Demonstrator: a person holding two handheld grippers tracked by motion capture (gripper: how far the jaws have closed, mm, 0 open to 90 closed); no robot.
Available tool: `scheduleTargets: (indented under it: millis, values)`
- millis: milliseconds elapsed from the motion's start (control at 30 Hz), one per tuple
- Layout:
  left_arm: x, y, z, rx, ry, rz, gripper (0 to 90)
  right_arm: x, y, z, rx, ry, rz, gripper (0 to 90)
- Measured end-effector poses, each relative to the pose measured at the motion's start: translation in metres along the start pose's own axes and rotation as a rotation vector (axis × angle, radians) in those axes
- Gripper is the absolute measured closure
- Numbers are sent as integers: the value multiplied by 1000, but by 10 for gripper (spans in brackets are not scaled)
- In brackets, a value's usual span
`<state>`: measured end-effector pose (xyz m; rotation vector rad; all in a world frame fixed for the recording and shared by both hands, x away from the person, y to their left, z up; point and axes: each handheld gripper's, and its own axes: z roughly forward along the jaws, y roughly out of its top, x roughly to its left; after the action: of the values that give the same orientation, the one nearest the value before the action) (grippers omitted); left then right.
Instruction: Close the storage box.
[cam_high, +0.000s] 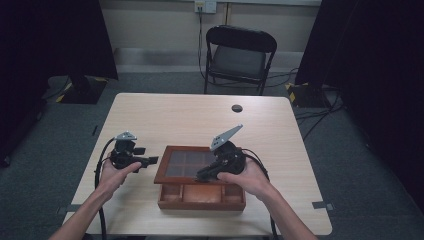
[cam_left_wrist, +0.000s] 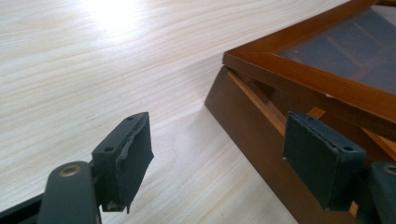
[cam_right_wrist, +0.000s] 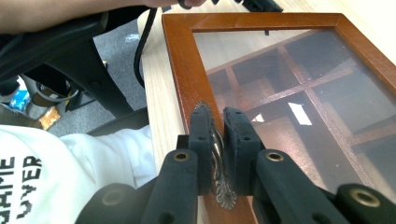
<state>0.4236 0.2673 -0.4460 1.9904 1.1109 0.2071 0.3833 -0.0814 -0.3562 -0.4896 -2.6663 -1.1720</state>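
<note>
A brown wooden box (cam_high: 200, 197) with inner compartments sits near the table's front edge. Its glass-paned lid (cam_high: 172, 177) is raised at the front and tilts above the base. My right gripper (cam_high: 202, 175) is shut on the ornate metal handle (cam_right_wrist: 220, 189) on the lid's front rail (cam_right_wrist: 182, 70), its pads (cam_right_wrist: 201, 126) pressed on both sides of it. My left gripper (cam_high: 152, 161) hovers just left of the box, open, with nothing between its fingers (cam_left_wrist: 133, 149). In the left gripper view, the lifted lid (cam_left_wrist: 317, 79) stands clear of the box's side wall (cam_left_wrist: 252, 121).
The light wood table (cam_high: 200, 115) has a round cable hole (cam_high: 237, 108) at the back. A black folding chair (cam_high: 240, 55) stands behind the table. The person's white garment (cam_right_wrist: 70, 163) and a cable (cam_right_wrist: 142, 42) lie close to the table's front edge.
</note>
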Motion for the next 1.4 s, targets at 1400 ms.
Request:
scheduleTargets:
  millis: [1400]
  values:
    - [9, -1, 1, 7, 11, -35, 238, 2, -35, 42, 99, 1, 10, 831]
